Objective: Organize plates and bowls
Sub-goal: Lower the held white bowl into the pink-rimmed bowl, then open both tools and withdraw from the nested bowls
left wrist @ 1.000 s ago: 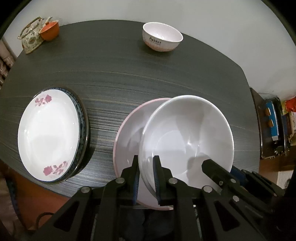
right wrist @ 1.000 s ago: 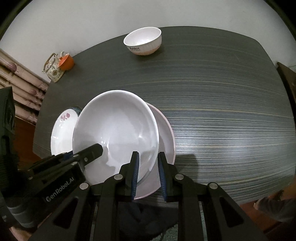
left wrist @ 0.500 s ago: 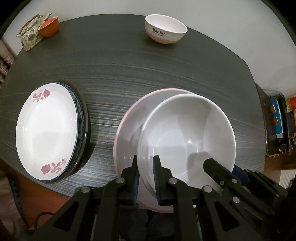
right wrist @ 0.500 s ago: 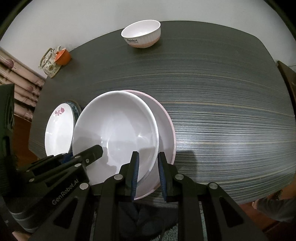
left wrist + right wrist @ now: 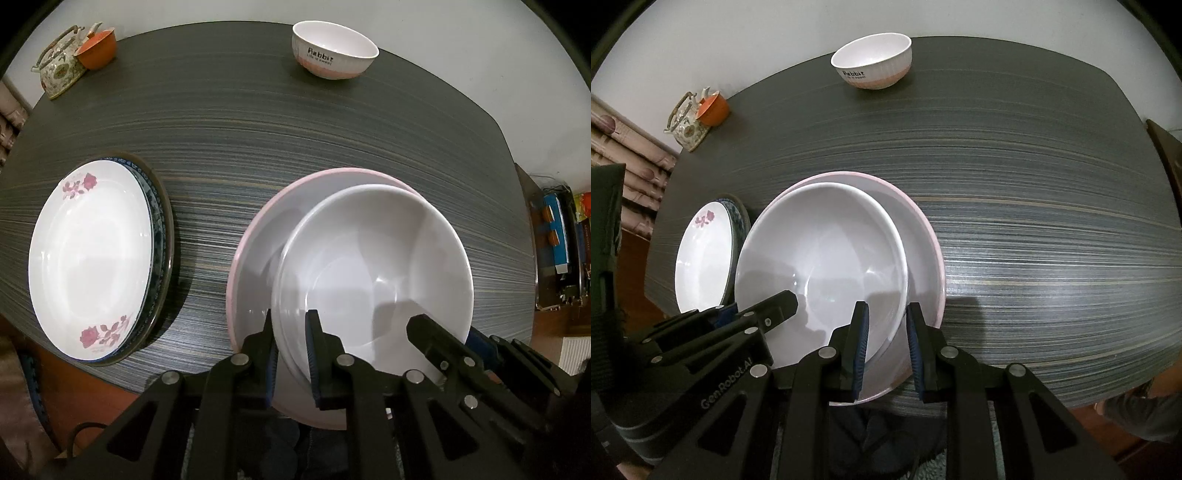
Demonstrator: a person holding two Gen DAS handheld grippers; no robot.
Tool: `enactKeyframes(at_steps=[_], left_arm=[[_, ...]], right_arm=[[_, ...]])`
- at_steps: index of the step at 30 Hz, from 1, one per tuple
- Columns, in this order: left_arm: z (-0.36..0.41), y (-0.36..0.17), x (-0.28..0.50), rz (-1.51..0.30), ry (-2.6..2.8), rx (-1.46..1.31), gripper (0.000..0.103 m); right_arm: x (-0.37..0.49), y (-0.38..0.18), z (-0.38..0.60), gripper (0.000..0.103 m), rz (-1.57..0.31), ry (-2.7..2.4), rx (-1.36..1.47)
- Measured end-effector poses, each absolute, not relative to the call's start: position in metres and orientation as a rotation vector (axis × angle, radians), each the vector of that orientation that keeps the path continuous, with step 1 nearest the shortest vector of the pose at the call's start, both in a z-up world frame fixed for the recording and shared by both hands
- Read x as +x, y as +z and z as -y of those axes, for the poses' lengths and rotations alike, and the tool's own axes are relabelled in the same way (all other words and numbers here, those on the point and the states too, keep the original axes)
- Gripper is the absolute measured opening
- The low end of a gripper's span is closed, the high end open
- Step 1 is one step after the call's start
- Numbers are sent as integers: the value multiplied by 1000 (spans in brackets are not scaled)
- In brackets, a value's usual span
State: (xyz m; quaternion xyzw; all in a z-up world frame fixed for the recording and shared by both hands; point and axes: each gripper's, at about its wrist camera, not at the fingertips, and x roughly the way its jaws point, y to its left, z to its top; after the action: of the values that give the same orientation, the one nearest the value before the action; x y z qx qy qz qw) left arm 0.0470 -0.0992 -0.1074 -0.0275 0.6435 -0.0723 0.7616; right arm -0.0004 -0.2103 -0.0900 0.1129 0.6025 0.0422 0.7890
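Black left tool (image 5: 291, 354), blue ribbed pads, silver screws, white GenRobot.AI lettering

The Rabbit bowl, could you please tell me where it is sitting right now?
The Rabbit bowl stands alone at the table's far edge near the wall, top centre in both wrist views, with the teapot and orange cup far off to its left.

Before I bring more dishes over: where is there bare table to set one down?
The widest bare stretch of table lies right of the pink-rimmed plate. More lies between it and the Rabbit bowl. The near left is crowded: white bowl, both grippers, flowered plates, and the teapot corner.
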Motion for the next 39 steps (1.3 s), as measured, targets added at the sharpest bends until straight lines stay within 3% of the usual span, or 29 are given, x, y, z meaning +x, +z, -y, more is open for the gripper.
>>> enactKeyframes(at_steps=[28,39], left_arm=[[86,-104,48,-1413,-169,-77,20],[78,-80,44,-1318,-181,-57,33]], right_arm=[[-1,-89,201,27,-1295,79,228],[-3,-80,210,32,-1267,83,267]])
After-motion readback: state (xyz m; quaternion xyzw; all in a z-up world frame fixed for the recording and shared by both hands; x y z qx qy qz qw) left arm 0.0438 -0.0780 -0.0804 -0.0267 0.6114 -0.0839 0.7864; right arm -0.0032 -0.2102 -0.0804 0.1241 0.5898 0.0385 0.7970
